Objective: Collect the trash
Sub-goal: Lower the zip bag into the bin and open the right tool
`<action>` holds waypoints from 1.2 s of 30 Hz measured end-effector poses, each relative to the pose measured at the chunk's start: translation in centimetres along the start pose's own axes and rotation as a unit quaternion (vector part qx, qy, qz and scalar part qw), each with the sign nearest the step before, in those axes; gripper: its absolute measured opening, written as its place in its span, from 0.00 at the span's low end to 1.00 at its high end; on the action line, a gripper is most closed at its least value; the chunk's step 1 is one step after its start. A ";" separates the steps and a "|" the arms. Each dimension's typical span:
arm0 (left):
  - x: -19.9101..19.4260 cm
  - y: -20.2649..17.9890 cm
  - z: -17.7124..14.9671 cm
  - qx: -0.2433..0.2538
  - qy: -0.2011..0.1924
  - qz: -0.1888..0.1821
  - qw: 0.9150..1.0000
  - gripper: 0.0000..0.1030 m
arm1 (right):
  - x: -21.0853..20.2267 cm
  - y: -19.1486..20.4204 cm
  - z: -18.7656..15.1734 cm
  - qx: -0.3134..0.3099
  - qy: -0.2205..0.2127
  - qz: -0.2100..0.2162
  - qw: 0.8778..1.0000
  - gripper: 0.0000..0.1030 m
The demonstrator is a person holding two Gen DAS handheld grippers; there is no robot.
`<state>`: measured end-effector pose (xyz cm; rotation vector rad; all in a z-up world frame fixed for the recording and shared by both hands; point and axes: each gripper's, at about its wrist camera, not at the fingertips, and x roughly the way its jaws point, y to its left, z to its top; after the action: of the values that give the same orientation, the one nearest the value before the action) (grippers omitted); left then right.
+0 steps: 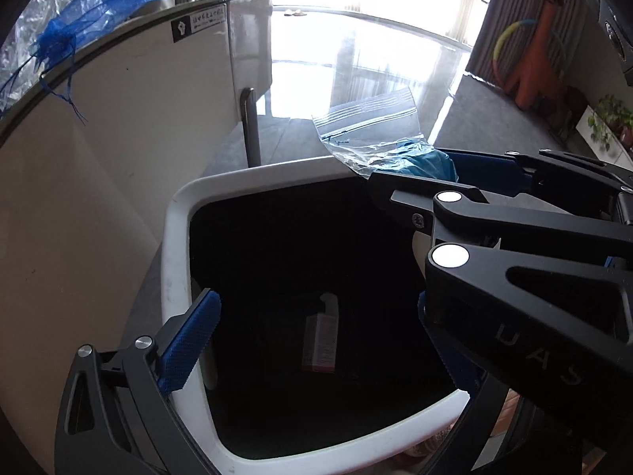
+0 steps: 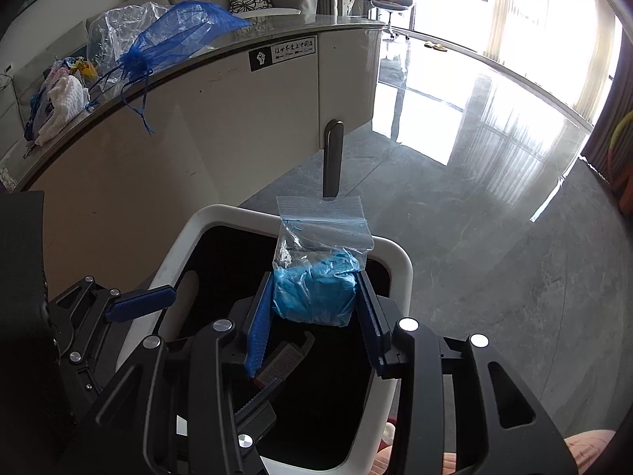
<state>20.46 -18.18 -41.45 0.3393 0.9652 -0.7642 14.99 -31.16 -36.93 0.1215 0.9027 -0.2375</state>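
- The zip bag (image 2: 322, 261), clear with crumpled blue plastic stuffed in its lower half, hangs over the far right corner of the white bin (image 2: 399, 261), its sealed top sticking up past the rim.
- The right gripper (image 2: 314, 308) has its fingers clamped on the bag's blue bulge from both sides, so the load sits squarely above the dark opening; by my reckoning that hold is there to let the bag drop straight in.
- Down on the bin's black floor lies a small white box (image 1: 321, 342) beside a pale bottle-like piece, already collected.
- The left gripper (image 1: 316, 340) reaches over the near edge of the bin with its fingers spread wide and nothing between them; one blue pad sits just by the left rim.
- Behind the bin stands the table (image 2: 221, 91), and along its curved edge more litter waits: a blue mesh bag (image 2: 178, 35) with strings dangling over the side, clear plastic and some cloth.
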 end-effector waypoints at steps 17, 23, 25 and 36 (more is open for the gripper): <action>-3.6 2.9 1.5 -0.014 -0.025 0.070 0.997 0.95 | 0.8 0.7 0.9 0.007 0.000 0.037 0.999 0.41; -3.9 4.1 1.2 -0.001 -0.019 0.105 0.994 0.95 | 2.3 1.5 0.8 0.004 0.019 0.051 0.999 0.41; -3.8 4.4 1.1 -0.001 -0.019 0.111 0.994 0.95 | 3.1 1.5 0.5 0.000 0.034 0.044 0.998 0.41; -4.4 5.1 0.3 0.003 -0.014 0.107 0.994 0.95 | 6.0 1.0 -1.0 -0.001 0.102 0.016 0.995 0.41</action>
<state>22.79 -12.97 -37.95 0.4292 0.8848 -0.5747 18.13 -30.89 -42.28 0.1604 1.1022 -0.1968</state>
